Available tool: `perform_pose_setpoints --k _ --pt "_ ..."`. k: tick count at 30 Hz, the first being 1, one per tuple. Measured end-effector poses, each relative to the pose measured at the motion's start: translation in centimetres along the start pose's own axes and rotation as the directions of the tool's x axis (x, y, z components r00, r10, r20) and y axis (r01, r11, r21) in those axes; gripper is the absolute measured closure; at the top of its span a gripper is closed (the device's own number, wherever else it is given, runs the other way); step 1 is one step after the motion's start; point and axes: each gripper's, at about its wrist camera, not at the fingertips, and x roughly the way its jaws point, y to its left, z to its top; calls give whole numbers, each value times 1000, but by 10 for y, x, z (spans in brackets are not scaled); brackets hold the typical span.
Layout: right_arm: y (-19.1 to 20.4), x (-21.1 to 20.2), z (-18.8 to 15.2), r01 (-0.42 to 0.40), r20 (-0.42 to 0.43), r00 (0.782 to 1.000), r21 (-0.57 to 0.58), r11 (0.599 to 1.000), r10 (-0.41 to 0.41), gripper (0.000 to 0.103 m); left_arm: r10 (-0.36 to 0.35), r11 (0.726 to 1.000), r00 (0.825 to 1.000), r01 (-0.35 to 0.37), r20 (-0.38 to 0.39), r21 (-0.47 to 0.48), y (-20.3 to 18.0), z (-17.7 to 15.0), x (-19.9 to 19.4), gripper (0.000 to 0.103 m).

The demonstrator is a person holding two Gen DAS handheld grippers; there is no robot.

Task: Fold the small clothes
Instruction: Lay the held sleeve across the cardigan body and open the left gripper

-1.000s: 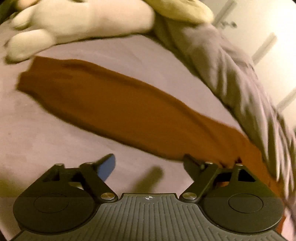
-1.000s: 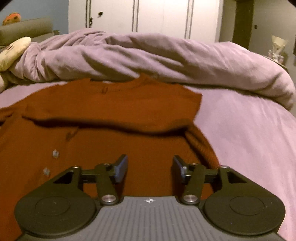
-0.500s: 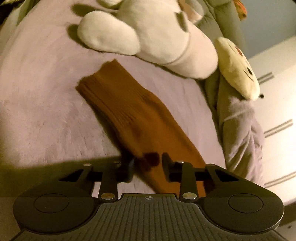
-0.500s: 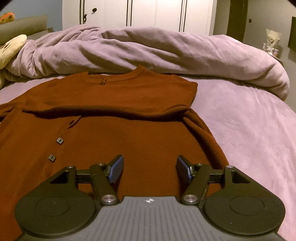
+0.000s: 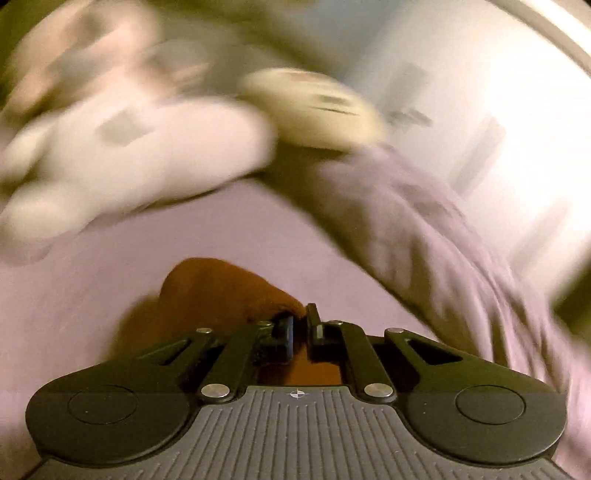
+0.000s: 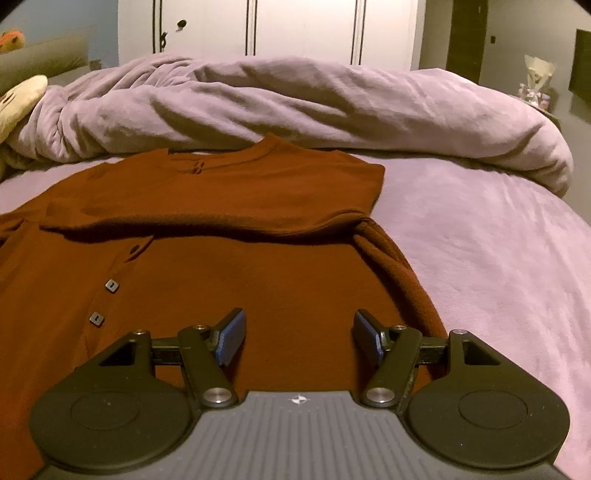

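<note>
A rust-brown buttoned top [image 6: 221, 266] lies flat on the bed, one sleeve folded across its chest. My right gripper [image 6: 297, 334] is open and empty, hovering over the top's lower part. In the blurred left wrist view, my left gripper [image 5: 301, 326] is shut on the end of the other brown sleeve [image 5: 218, 291], which bunches up in front of the fingers above the sheet.
A lilac sheet [image 6: 498, 258] covers the bed. A rumpled lilac duvet [image 6: 295, 107] lies along the far side behind the top. A white plush toy [image 5: 129, 155] and a yellow plush [image 5: 314, 110] lie ahead of the left gripper. White wardrobe doors [image 6: 303, 29] stand behind.
My left gripper closed on the sleeve and lifted it, swinging fast so the view blurs. My right gripper has drawn back a little and stays open.
</note>
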Motion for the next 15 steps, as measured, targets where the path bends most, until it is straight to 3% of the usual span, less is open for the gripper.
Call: perform_pose_setpoints --k 1,3,6,7,8,9,10,12,15 --pt "-1 -1 -1 0 3 1000 9 1000 0 38 -11 991 1000 13 -12 130 -32 -1 0 95" --pt "-4 -2 -2 -2 9 1000 25 1000 2 38 -29 943 999 42 -43 331 -87 -16 1 95" --pt "-9 -4 -3 2 15 1000 38 999 -2 38 -35 807 993 95 -114 583 -161 -62 15 90" --pt "-11 -5 -3 7 15 1000 38 999 -7 38 -37 752 987 133 -159 646 -182 -85 19 78" --pt "-14 -5 -3 12 15 1000 42 999 -13 38 -37 713 979 165 -199 681 -195 -103 21 69" --pt "-17 -6 -3 15 16 1000 47 999 -16 38 -36 676 971 199 -238 710 -207 -125 22 51" --pt "-19 -8 -3 19 19 1000 54 998 -20 38 -36 655 965 219 -260 723 -213 -139 21 42" --pt "-24 -10 -2 28 26 999 59 998 -30 38 -37 640 956 246 -291 728 -210 -164 12 40" --pt "-23 -12 1 12 36 999 53 999 -14 38 31 686 965 169 -260 707 -190 -167 5 30"
